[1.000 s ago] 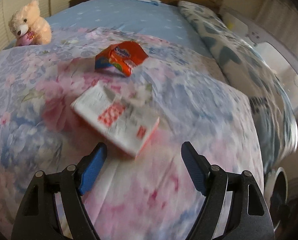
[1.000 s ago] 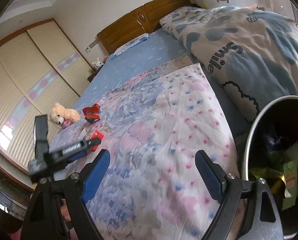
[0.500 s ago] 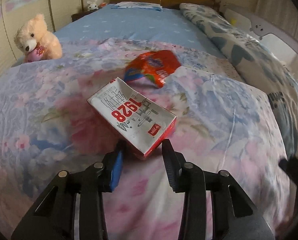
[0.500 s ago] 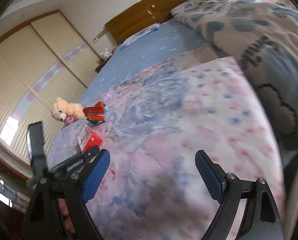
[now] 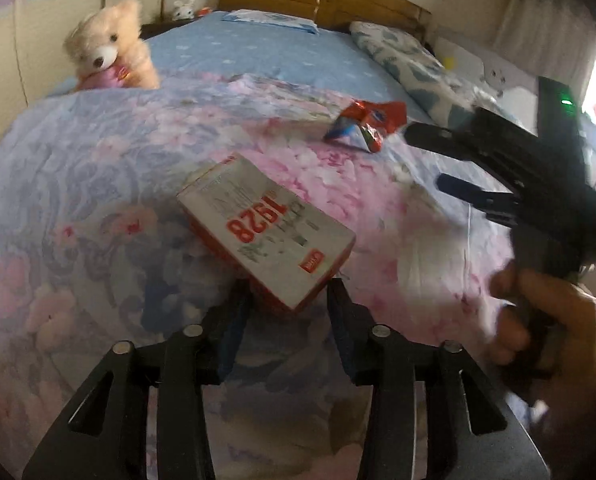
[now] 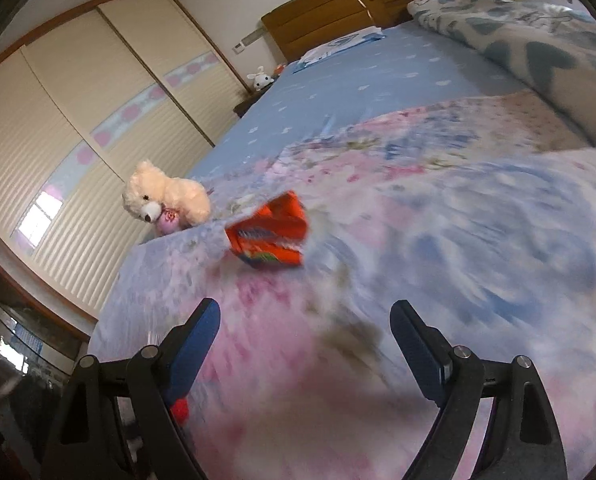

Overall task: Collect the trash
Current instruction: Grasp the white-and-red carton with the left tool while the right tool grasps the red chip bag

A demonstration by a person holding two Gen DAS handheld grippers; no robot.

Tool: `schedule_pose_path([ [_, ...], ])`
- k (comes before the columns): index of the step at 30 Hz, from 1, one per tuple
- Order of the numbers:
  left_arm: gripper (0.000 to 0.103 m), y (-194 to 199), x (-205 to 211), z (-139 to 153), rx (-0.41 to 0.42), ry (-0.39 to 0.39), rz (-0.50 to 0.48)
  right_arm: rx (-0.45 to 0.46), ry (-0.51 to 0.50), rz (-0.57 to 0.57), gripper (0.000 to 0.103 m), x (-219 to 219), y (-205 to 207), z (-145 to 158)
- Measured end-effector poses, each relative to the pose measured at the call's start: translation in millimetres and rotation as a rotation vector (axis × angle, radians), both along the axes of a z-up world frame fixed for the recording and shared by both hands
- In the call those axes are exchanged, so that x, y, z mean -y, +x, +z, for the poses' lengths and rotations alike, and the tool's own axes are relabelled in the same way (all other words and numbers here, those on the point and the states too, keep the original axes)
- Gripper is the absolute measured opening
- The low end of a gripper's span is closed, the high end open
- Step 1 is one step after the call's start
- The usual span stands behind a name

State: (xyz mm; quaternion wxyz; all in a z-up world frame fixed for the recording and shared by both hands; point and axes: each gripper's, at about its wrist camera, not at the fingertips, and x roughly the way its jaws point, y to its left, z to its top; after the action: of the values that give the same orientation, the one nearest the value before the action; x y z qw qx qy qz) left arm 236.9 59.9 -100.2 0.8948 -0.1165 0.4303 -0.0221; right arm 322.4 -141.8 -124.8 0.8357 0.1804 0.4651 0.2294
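Note:
A white and red cardboard box (image 5: 269, 232) printed "1928" sticks out from my left gripper (image 5: 287, 306), tilted above the floral quilt (image 5: 97, 168). The pads touch its near corner on both sides, and the jaws are opening slightly. A crumpled red snack wrapper (image 5: 368, 122) (image 6: 269, 236) lies further up the quilt. In the right wrist view, my right gripper (image 6: 304, 328) is open and empty, a little short of the wrapper. It also enters the left wrist view as my right gripper (image 5: 430, 158) from the right, held by a hand (image 5: 546, 320).
A cream teddy bear (image 5: 109, 48) (image 6: 165, 196) sits at the quilt's left edge. A folded blue-patterned duvet (image 6: 538, 44) lies along the right of the bed. The wooden headboard (image 5: 322, 0) and sliding wardrobe doors (image 6: 77, 120) are beyond.
My left gripper closed on the box's near end and carried it towards the teddy bear. The right gripper swung away from the bin towards the red wrapper, still open.

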Motion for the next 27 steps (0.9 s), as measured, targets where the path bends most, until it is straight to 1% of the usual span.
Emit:
schedule_pose_path([
  [1, 0.054, -0.6, -1.0, 0.2, 0.002, -0.005, 0.004, 0.001, 0.000, 0.004, 0.088, -8.3, 6.4, -2.0],
  [2, 0.059, 1.0, -2.8, 0.0, 0.001, -0.004, 0.015, 0.004, -0.007, 0.005, 0.088, -14.4, 11.7, -3.5],
  [6, 0.062, 1.7, -12.6, -1.0, 0.006, -0.044, 0.034, 0.011, -0.025, 0.004, 0.088, -35.9, 31.8, -7.3],
  [8, 0.065, 0.5, -16.2, -0.6, 0.008, -0.052, 0.048, 0.002, -0.030, 0.003, 0.088, -44.1, 41.2, -10.9],
  [11, 0.069, -1.6, -15.5, 0.2, 0.010, -0.040, 0.056, -0.008, -0.043, -0.013, 0.087, -47.9, 49.4, -13.5],
  [12, 0.069, -3.0, -14.3, 0.9, 0.014, -0.032, 0.055, -0.007, -0.043, -0.016, 0.081, -48.8, 51.6, -13.4],
  [13, 0.073, -3.2, -13.4, 1.3, 0.017, -0.029, 0.052, -0.002, -0.053, -0.020, 0.072, -48.2, 51.4, -13.6],
  [14, 0.078, -3.8, -12.4, 1.5, 0.018, -0.023, 0.053, -0.004, -0.064, -0.019, 0.056, -48.8, 51.5, -14.6],
  [15, 0.079, -4.5, -10.7, 2.0, 0.017, -0.002, 0.065, -0.007, -0.056, -0.011, 0.054, -48.4, 50.5, -14.4],
  [17, 0.080, -4.6, -8.3, 2.5, 0.012, 0.021, 0.076, 0.002, -0.072, -0.017, 0.050, -42.5, 42.4, -10.6],
  [19, 0.080, -4.3, -3.0, 4.5, 0.010, 0.047, 0.098, 0.006, -0.062, -0.018, 0.049, -32.8, 31.0, -5.5],
  [21, 0.083, -1.1, 0.2, 4.1, 0.001, 0.039, 0.122, 0.008, -0.046, -0.028, 0.049, -17.5, 15.5, 0.3],
  [23, 0.084, 5.9, 5.7, 1.5, -0.022, 0.046, 0.155, 0.009, -0.026, -0.049, 0.049, 0.7, -2.1, 5.5],
  [25, 0.084, 16.4, 12.5, -1.7, -0.052, 0.104, 0.212, 0.008, -0.010, -0.071, 0.049, 19.1, -21.2, 9.6],
  [27, 0.084, 26.3, 11.5, -4.9, -0.081, 0.106, 0.245, 0.006, 0.000, -0.087, 0.049, 32.7, -36.9, 13.0],
])
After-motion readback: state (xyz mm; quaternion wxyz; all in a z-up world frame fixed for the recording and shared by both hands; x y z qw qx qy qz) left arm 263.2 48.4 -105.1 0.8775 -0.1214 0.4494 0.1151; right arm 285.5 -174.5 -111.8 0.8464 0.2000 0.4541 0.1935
